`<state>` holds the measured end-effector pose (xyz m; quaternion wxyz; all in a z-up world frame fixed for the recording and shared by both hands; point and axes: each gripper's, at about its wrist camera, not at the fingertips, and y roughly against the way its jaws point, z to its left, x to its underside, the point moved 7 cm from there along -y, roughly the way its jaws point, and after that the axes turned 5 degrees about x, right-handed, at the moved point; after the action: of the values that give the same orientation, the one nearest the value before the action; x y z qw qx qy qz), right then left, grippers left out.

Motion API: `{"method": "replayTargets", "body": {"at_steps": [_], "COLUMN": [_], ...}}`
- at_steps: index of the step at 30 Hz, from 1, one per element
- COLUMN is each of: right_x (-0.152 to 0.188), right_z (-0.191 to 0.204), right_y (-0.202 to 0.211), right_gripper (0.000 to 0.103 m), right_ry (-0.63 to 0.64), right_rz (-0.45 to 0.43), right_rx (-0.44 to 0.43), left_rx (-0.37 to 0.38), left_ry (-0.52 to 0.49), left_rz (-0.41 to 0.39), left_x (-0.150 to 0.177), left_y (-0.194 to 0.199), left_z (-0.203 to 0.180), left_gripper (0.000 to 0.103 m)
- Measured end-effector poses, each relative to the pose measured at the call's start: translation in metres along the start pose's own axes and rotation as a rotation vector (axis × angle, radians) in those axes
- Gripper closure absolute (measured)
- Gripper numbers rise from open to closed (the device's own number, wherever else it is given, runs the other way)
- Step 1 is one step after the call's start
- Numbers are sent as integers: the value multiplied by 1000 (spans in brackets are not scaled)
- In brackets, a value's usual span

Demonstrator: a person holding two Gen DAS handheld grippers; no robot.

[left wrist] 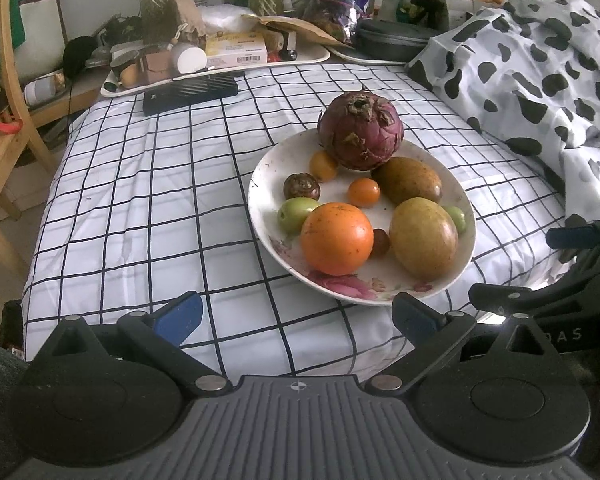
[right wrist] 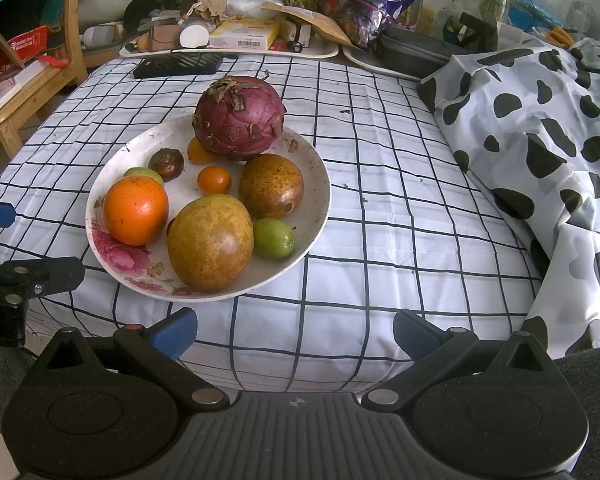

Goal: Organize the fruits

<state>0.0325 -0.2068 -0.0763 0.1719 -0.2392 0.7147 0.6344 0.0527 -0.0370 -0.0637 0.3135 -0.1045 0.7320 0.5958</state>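
A white plate (left wrist: 260, 184) with pink roses painted along its near rim sits on a bed covered by a white sheet with a black grid (left wrist: 140, 184). The plate is heaped with fruit. At the back stands a large round purple-red fruit (left wrist: 360, 132) with dry, papery brown scales at its crown. Just in front of it lie two small orange fruits (left wrist: 364, 192), one tucked against its base, and a small dark brown wrinkled fruit (left wrist: 301, 187). Toward the near rim sits a smooth, glossy orange fruit (left wrist: 336, 238), with a small green fruit (left wrist: 296, 214) touching its far side. Beside it are two egg-shaped yellow-green fruits with brown speckling (right wrist: 210, 242), one nearer, one farther back. A second small green fruit (right wrist: 273, 238) rests by the plate's right edge.

The left gripper (left wrist: 298, 318) hovers near the plate's front rim, its blue-tipped fingers spread wide and holding nothing. The right gripper (right wrist: 296, 330) waits just short of the plate, jaws likewise wide apart and empty.

A cow-print blanket (right wrist: 540, 128) is bunched to the right. Behind the bed, a cluttered tray (right wrist: 324, 53) holds boxes and bottles
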Motion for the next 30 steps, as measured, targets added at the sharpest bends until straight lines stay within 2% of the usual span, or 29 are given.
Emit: {"method": "replayTargets", "body": {"at_steps": [30], "right_x": [0], "right_z": [2], "right_y": [0], "right_gripper": [0], "right_ry": [3], "right_rz": [1], "right_rx": [3], "left_rx": [-22], "left_ry": [-5], "left_rz": [-14], "left_x": [-2], "left_y": [2], "left_z": [3], "left_gripper": [0]}}
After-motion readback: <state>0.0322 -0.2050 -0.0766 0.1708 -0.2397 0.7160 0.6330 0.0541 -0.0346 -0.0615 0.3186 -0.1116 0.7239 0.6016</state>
